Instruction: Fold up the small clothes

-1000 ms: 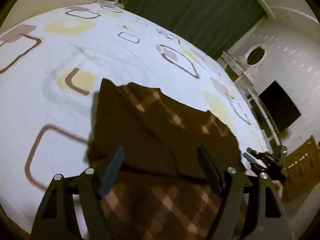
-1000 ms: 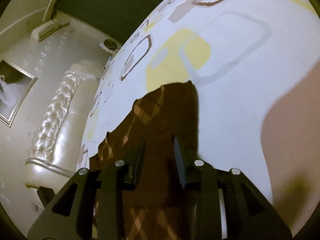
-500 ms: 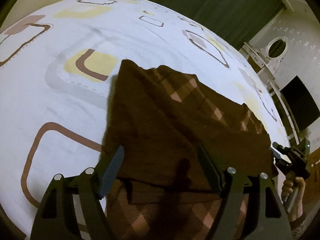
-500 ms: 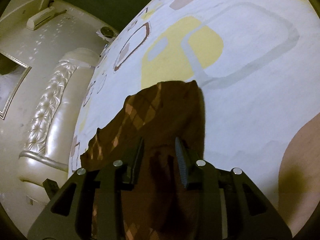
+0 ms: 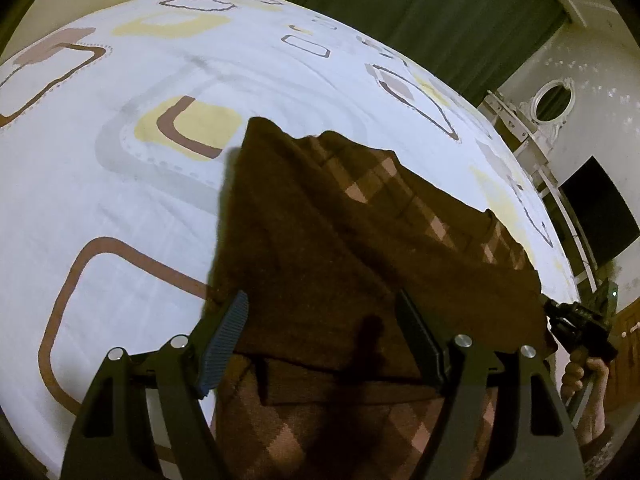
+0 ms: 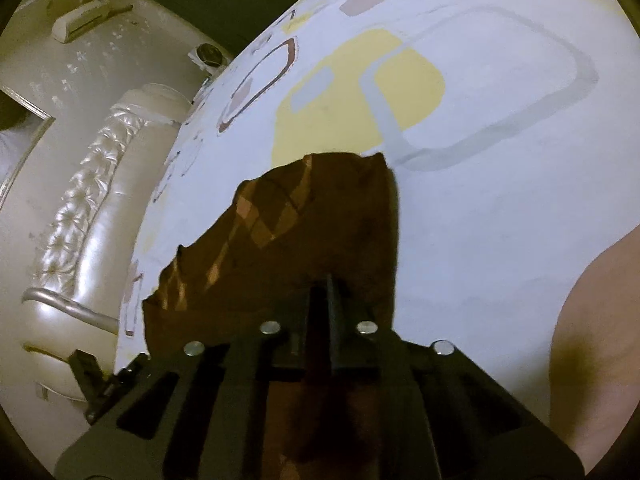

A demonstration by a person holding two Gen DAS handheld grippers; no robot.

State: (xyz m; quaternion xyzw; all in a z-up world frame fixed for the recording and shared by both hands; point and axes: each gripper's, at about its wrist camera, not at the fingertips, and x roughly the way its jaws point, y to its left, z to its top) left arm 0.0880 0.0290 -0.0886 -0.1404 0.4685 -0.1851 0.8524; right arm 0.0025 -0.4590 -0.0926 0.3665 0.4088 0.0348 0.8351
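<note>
A brown checked garment (image 5: 340, 248) lies folded on the bed, its plain inner side up and a folded edge near the camera. Above that near edge my left gripper (image 5: 322, 302) hovers open; the cloth lies between its fingers and the pads do not press it. In the right wrist view the same garment (image 6: 312, 232) stretches away. My right gripper (image 6: 325, 292) is shut, its jaws together on the garment's near right part. This right gripper (image 5: 576, 320) also shows at the cloth's right corner, with a hand (image 5: 580, 372) on its grip.
The bed sheet (image 5: 120, 200) is white with yellow, brown and grey rounded squares. A silver tufted headboard (image 6: 80, 220) borders the bed on the left. Green curtains (image 5: 420, 12), a round mirror (image 5: 554, 100) and a black screen (image 5: 596, 208) lie beyond the bed.
The right gripper's jaws, a little apart over the cloth before, have closed together on it. The left gripper has sunk closer to the garment and stays wide open.
</note>
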